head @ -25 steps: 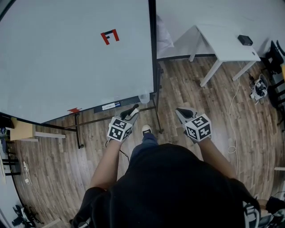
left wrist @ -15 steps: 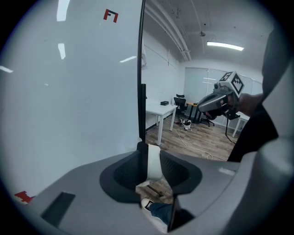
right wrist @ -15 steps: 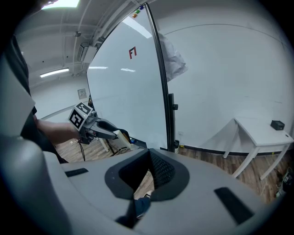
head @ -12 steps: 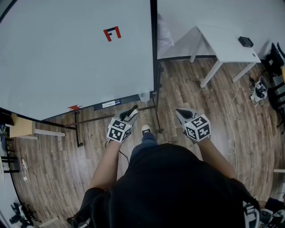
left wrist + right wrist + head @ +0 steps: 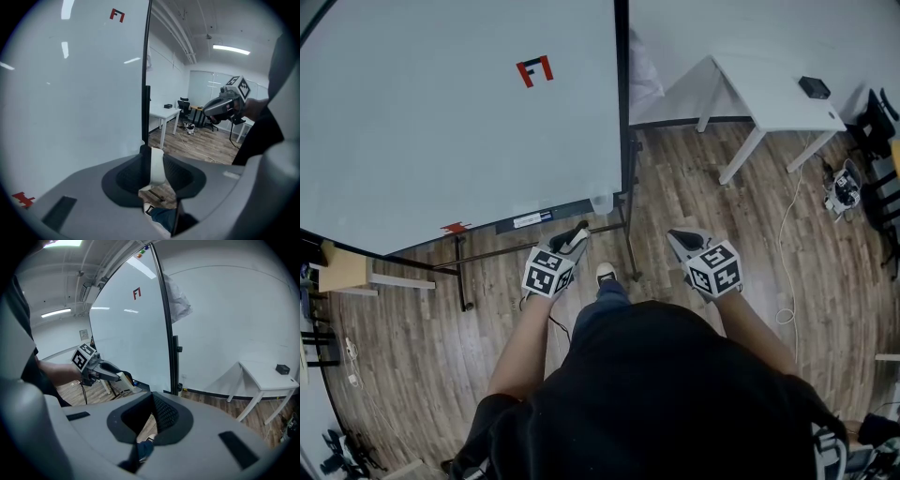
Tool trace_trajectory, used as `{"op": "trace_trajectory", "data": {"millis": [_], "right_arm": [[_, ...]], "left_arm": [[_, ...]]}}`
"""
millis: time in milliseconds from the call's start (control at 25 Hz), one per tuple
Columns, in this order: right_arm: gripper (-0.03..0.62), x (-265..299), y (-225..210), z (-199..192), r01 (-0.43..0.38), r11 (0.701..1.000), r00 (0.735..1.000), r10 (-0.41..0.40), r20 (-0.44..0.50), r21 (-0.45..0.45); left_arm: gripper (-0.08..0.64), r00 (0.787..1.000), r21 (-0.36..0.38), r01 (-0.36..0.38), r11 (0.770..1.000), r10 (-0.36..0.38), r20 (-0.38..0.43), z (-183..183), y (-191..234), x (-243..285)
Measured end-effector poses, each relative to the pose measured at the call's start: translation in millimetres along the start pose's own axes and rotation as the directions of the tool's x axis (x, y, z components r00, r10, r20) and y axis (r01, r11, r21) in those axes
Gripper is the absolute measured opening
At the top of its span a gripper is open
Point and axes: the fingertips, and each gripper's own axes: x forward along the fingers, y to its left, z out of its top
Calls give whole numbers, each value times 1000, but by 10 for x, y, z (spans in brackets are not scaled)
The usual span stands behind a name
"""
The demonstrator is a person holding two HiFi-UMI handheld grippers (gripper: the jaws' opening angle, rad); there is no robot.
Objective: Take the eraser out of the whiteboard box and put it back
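The whiteboard (image 5: pixel 441 122) fills the upper left of the head view. A small clear box (image 5: pixel 602 203) hangs at its lower right corner. My left gripper (image 5: pixel 579 232) is held just below that box, shut on the white eraser (image 5: pixel 577 243). In the left gripper view the eraser (image 5: pixel 157 168) stands upright between the pads, beside the board's black edge. The right gripper view shows the left gripper (image 5: pixel 123 377) with the eraser (image 5: pixel 126 379) at its tip. My right gripper (image 5: pixel 675 235) hovers to the right of the board, jaws together and holding nothing.
The whiteboard's stand (image 5: pixel 628 239) runs across the wooden floor (image 5: pixel 769 244) between the grippers. A white table (image 5: pixel 769 94) with a small black device (image 5: pixel 815 85) stands at the back right. Cables and chairs lie at the far right. My shoe (image 5: pixel 605 274) is below the box.
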Motion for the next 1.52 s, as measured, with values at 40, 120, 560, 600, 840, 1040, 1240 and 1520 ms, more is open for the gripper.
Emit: {"op": "trace_trajectory", "data": {"millis": [40, 120, 560, 600, 840, 1040, 1240, 1520], "right_arm": [[-6, 0, 0, -3, 1, 1000, 1000, -1, -1, 0], [-6, -1, -17, -8, 6, 1000, 1000, -6, -4, 2], [-6, 45, -134, 0, 18, 999, 1000, -18, -8, 28], [-6, 53, -147, -2, 18, 999, 1000, -18, -8, 31], [-6, 119, -263, 18, 27, 998, 1000, -27, -6, 48], [-5, 167, -378, 42, 39, 997, 999, -39, -7, 60], [-6, 238, -485, 61, 43, 996, 999, -43, -11, 72], [-5, 368, -604, 104, 44, 996, 999, -43, -15, 82]], "left_arm": [[144, 1000, 1, 2, 1000, -2, 0, 4, 4, 5], [144, 1000, 3, 5, 1000, -5, 2, 29, 10, 23], [144, 999, 56, 24, 998, -26, 27, 443, 91, 216], [144, 999, 60, 27, 998, -29, 30, 489, 98, 240], [144, 998, 88, 42, 995, -47, 51, 766, 173, 395], [144, 997, 98, 48, 994, -54, 55, 909, 256, 518], [144, 996, 105, 65, 992, -70, 46, 980, 302, 659], [144, 996, 104, 87, 991, -90, 27, 990, 359, 819]]}}
